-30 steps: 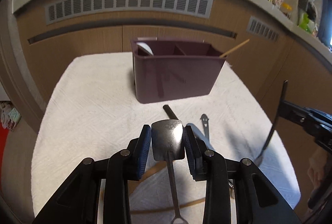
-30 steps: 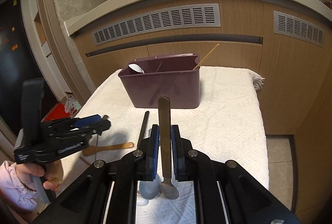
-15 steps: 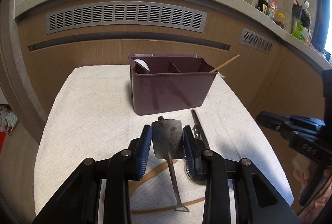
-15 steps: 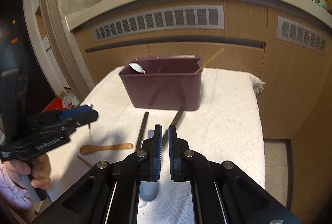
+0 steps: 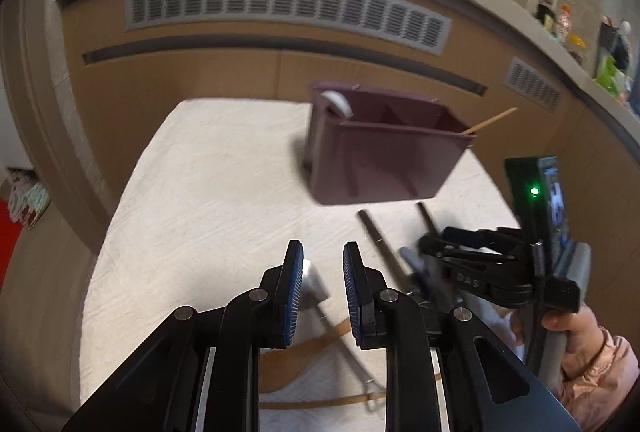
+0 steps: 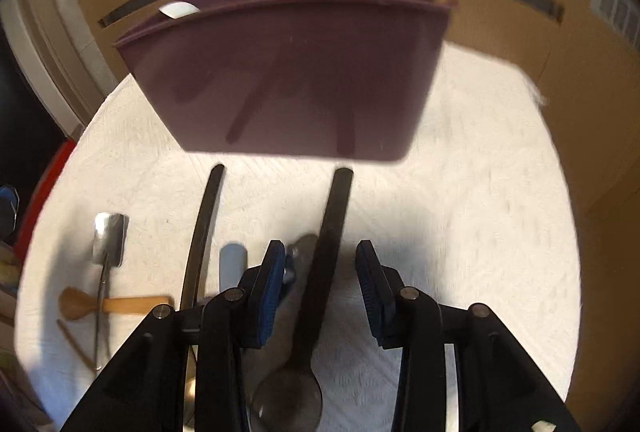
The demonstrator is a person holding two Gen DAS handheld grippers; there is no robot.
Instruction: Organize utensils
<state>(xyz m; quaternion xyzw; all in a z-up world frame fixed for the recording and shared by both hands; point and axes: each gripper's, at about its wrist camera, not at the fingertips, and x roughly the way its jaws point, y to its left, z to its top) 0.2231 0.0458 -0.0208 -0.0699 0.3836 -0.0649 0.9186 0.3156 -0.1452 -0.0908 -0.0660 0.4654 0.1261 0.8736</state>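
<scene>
A maroon utensil caddy [image 5: 380, 160] [image 6: 288, 72] stands on the white cloth, with a white spoon [image 5: 336, 102] and a chopstick [image 5: 490, 120] in it. My left gripper [image 5: 323, 264] is open and empty above a small metal spatula [image 5: 316, 292] [image 6: 108, 240] lying on the cloth. My right gripper [image 6: 320, 264] [image 5: 432, 252] is open low over the cloth, its fingers either side of a dark-handled spoon [image 6: 320, 296]. A second dark-handled utensil [image 6: 200, 232] lies to its left.
A wooden spoon [image 6: 104, 304], a chopstick [image 6: 76, 346] and a pale grey handle [image 6: 232, 264] lie on the cloth [image 6: 460, 192] at the near left. Wooden cabinets [image 5: 240, 72] with vents stand behind the table. The table edge drops off on the right.
My left gripper has opened and let the metal spatula drop onto the cloth. My right gripper has opened, dropped low and moved forward over the dark-handled spoon it released earlier.
</scene>
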